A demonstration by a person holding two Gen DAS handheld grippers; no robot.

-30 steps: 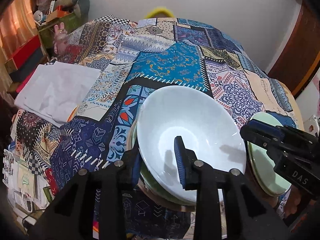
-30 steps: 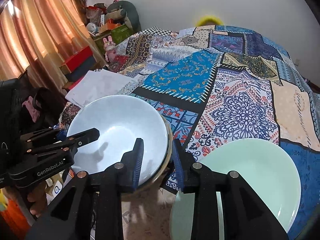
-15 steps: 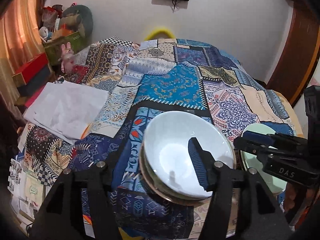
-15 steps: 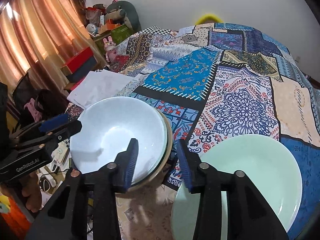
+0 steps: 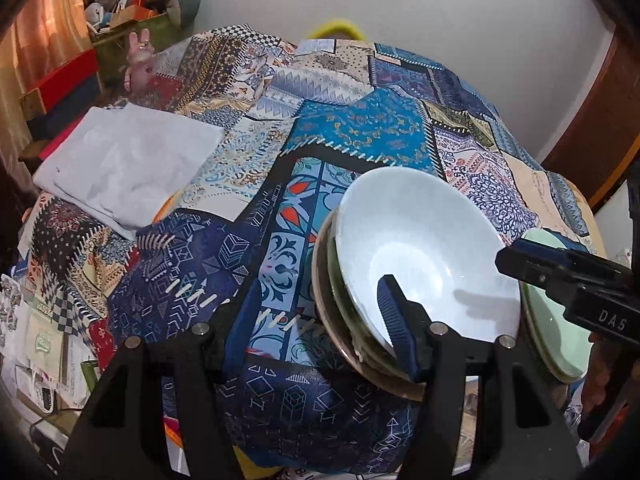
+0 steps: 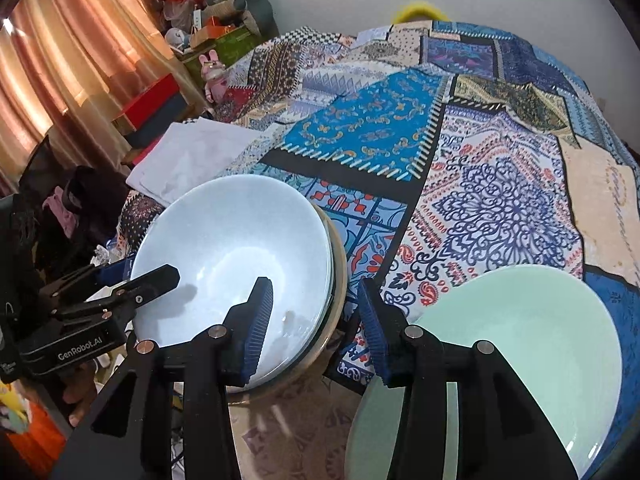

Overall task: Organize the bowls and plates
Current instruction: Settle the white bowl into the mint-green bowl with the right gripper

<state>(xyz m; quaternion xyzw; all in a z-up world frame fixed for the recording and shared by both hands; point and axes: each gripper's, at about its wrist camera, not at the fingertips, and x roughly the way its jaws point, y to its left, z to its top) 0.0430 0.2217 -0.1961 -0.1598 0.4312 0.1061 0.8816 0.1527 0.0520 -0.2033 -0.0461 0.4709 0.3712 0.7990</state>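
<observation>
our left gripper has its jaws wide and holding nothing; a second ago one jaw sat inside the pale white glass bowl and the other outside its rim, so we judge the bowl has just been let go and the gripper has backed off to its near-left side. one blue-padded jaw now lies over the bowl's near rim in view, the other over the cloth; we cannot tell whether the first touches it.

our right gripper also has its jaws apart and empty, a little wider than a second ago, with the gap between them over the patterned cloth between the two dishes.

the white bowl now sits on top of the stack of dishes, nested in a dark green dish and a brown-rimmed one beneath. the stack stands near the near edge of the bed covered with a patchwork cloth. just to its right, apart from it, lies the pale mint-green shallow plate, flat on the cloth.

for the task, we take it that the bowl's placing is done and the mint plate is the one piece still loose; the right gripper is nearest to it.

a folded white cloth lies at the far left.
</observation>
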